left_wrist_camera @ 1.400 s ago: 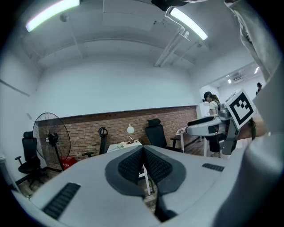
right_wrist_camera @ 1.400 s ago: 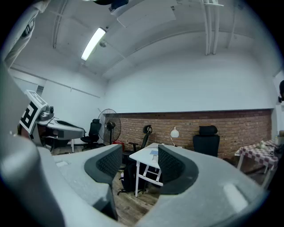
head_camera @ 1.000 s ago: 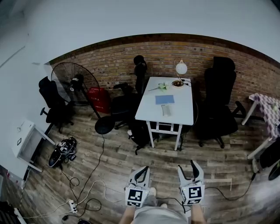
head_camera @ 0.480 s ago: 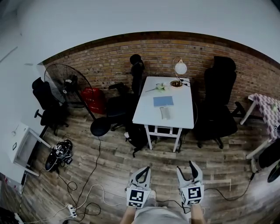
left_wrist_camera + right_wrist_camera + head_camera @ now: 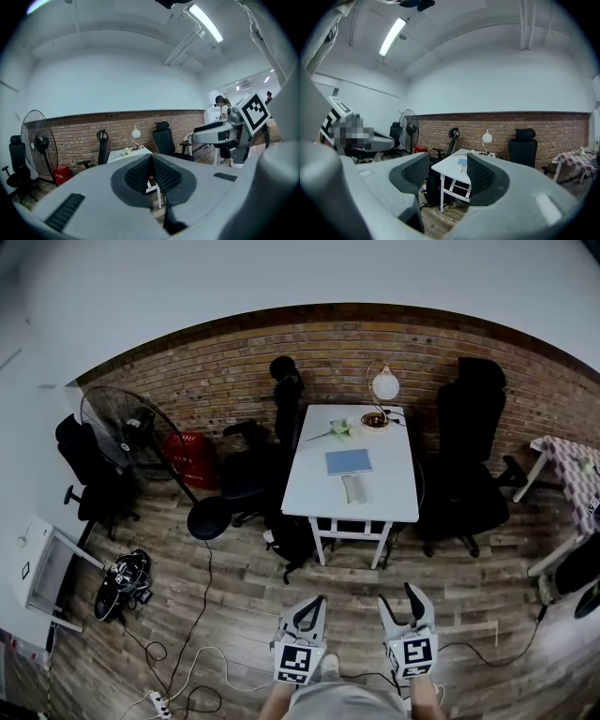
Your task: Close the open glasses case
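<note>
- The left gripper point(image 5: 313, 604) and the right gripper point(image 5: 401, 600) are each showing a black-and-white square marker on a cube.
- The glasses case point(image 5: 354, 489), pale and oblong, is lying on the white table point(image 5: 394, 495), well apart from both grippers. Its long axis is pointing toward the brick wall point(image 5: 234, 371). A blue notebook point(image 5: 348, 462) is sitting just beyond it.
- The left gripper's ribbed dark pads are pressing together on nothing.
- The right gripper's pads are standing apart, empty.
</note>
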